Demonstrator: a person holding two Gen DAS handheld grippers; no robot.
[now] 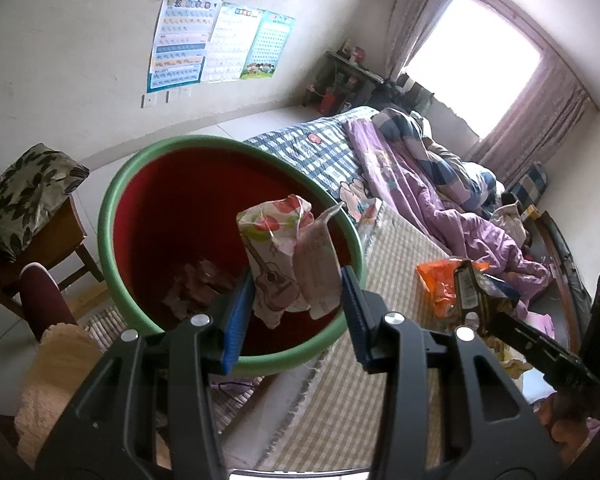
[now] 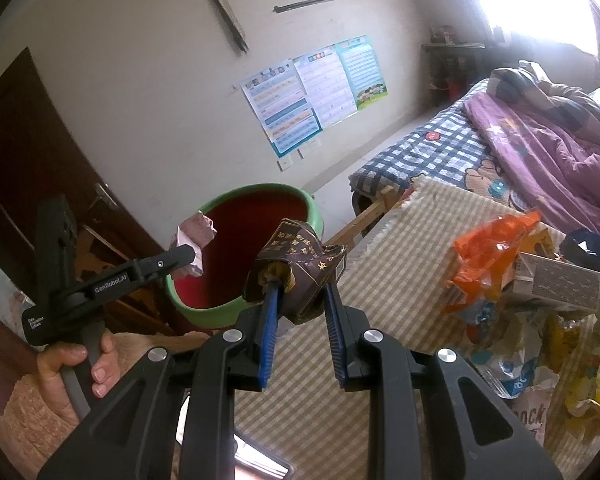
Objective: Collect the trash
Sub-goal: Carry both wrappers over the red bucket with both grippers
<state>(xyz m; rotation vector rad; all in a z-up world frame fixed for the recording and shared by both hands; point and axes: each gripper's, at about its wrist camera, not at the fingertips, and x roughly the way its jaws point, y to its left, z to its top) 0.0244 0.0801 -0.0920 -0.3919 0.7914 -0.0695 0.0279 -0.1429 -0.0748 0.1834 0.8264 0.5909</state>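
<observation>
Gripping crumpled floral wrapper [image 1: 278, 258] over red bin [image 1: 148, 216], left fingers [image 1: 239, 304] clamped, right fingers [image 2: 270, 320] pinching dark gold-printed wrapper [image 2: 300, 268]

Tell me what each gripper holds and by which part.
Left gripper pinches a crumpled pink-and-white wrapper by its lower end, over the bin. Right gripper clamps a dark brown wrapper by its lower part.

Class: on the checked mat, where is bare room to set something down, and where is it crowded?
Free: the checked mat between the green-rimmed bin and the orange wrapper, running toward the camera. Crowded: the trash pile at the right edge, behind and below that wrapper.
</observation>
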